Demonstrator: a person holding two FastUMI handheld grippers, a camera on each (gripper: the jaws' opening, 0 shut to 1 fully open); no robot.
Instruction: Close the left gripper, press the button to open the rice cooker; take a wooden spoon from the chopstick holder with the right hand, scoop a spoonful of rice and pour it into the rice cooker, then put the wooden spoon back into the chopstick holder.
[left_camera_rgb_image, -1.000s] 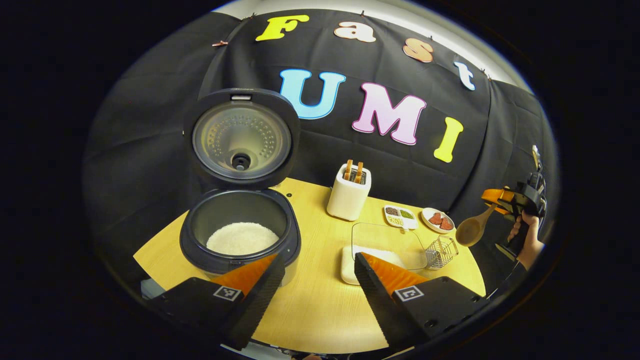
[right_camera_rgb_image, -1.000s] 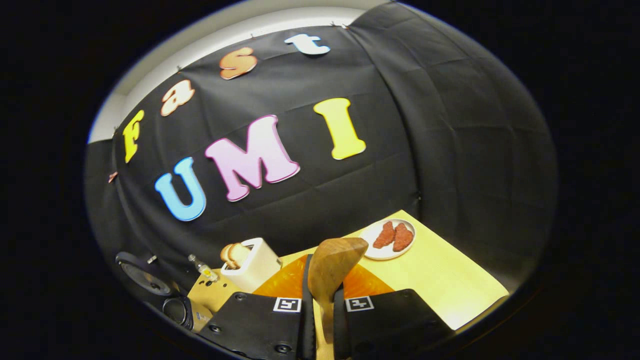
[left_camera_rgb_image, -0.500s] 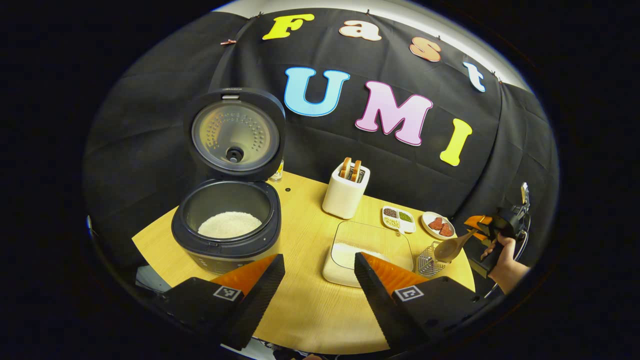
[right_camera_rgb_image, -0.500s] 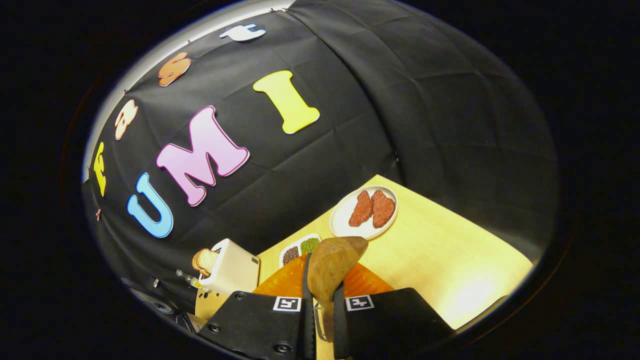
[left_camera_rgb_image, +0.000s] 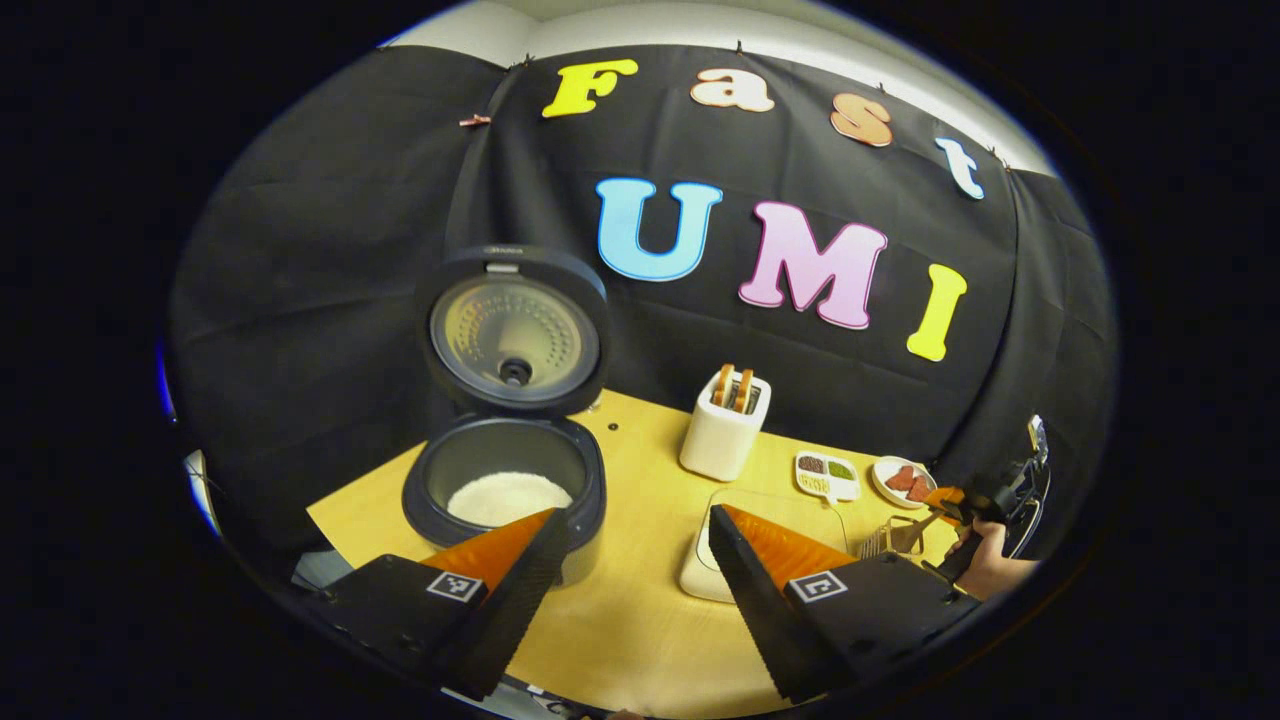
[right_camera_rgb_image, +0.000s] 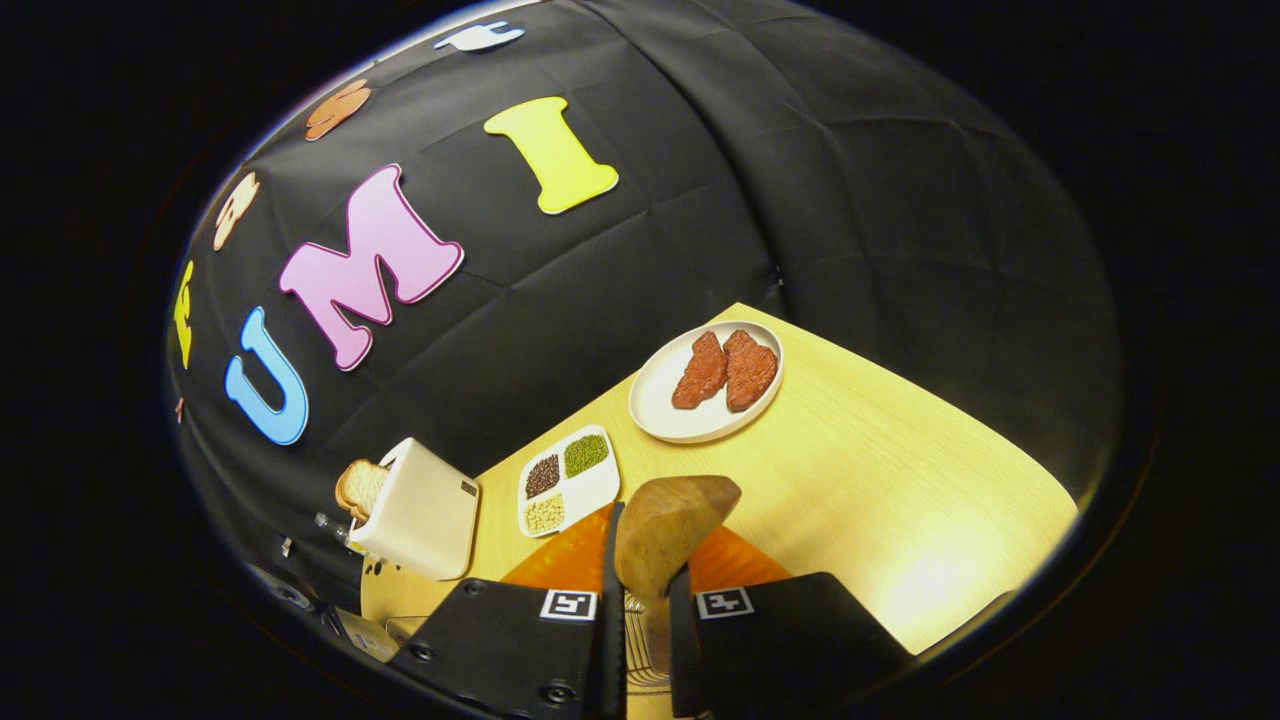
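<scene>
The dark rice cooker (left_camera_rgb_image: 505, 490) stands open on the left of the table, its lid (left_camera_rgb_image: 515, 330) upright and white rice (left_camera_rgb_image: 508, 497) in the pot. My left gripper (left_camera_rgb_image: 630, 535) is open and empty in front of it, well back from it. In the left gripper view, my right gripper (left_camera_rgb_image: 975, 508) is low at the far right, just above the wire chopstick holder (left_camera_rgb_image: 888, 540). In the right gripper view, that gripper (right_camera_rgb_image: 642, 600) is shut on the wooden spoon (right_camera_rgb_image: 668, 525), bowl end forward, with the holder's wire (right_camera_rgb_image: 635, 640) showing between the fingers below it.
A shallow white rice dish (left_camera_rgb_image: 700, 565) sits partly behind my left gripper's right finger. A white toaster (left_camera_rgb_image: 725, 438) with bread, a divided seasoning dish (right_camera_rgb_image: 565, 480) and a plate of red meat (right_camera_rgb_image: 705, 385) stand along the back of the wooden table (right_camera_rgb_image: 900, 480).
My right gripper has come down with the spoon to the wire holder and tipped downward. My left gripper has drawn back from the cooker, still open.
</scene>
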